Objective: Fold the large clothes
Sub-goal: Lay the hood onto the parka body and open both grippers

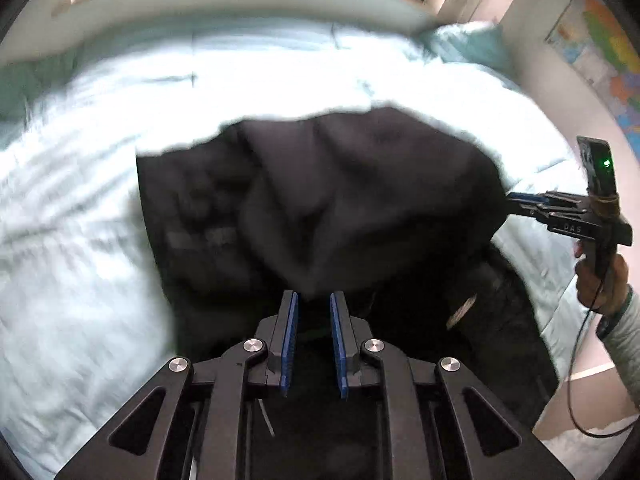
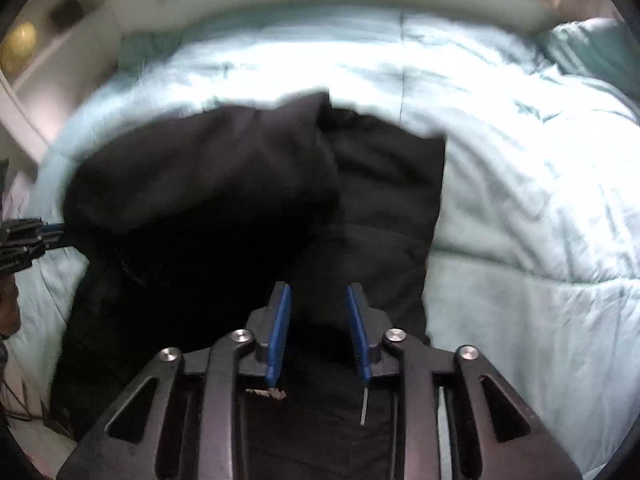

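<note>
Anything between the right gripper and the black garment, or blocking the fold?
Nothing visible. The right gripper hangs open directly over the black garment, which lies bunched on the light blue comforter. The left gripper pinches a fold of it.

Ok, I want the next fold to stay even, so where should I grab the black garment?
Probably the black garment by its straight edge on the right of the right wrist view, near the far corner. Come in from the bare comforter side. That edge lies flat and clear, while the other half is bunched into a puffy hump.
</note>
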`<state>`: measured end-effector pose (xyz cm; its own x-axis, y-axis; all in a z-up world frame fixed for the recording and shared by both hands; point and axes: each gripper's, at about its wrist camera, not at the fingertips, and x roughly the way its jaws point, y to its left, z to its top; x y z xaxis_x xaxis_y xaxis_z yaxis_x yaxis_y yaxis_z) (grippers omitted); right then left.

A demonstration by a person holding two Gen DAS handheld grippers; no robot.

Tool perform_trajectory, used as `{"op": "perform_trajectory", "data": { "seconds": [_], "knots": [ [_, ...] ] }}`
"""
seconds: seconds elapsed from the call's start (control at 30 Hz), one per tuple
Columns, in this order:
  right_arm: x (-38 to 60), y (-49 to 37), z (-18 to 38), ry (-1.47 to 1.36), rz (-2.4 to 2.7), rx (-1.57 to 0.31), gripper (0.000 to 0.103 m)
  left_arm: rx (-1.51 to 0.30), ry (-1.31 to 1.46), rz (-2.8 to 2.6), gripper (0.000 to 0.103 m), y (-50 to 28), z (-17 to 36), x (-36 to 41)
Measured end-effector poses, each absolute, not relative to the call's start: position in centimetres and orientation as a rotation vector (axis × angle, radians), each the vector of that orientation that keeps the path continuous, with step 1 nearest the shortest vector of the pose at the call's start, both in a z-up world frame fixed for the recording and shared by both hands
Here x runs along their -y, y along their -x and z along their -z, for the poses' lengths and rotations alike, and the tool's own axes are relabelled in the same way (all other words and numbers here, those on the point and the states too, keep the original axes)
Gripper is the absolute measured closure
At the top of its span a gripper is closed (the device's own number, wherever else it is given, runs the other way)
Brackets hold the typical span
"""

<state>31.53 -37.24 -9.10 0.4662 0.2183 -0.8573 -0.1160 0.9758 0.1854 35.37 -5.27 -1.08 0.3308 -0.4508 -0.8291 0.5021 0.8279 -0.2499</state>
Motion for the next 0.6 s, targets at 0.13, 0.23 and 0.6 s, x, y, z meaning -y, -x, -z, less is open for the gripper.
{"op": "perform_trajectory", "data": {
  "seconds": [0.13,0.23,0.6],
  "knots": [
    [35.5,-33.6,4.1,-0.151,-0.265,-0.949,0.052,-0.957,0.027,0.694,0.075,-38.3,-3.5,6.7],
    [32.0,-36.3,2.6,-0.166,-0.284,-0.938,0.052,-0.955,0.106,0.718,0.053,-41.2,-3.4,9.0],
    [25.0,-37.7,20.2,-0.015,-0.325,-1.319,0.049,-1.369,0.212,0.657,0.056,-41.4,15.3,10.3]
  ]
}}
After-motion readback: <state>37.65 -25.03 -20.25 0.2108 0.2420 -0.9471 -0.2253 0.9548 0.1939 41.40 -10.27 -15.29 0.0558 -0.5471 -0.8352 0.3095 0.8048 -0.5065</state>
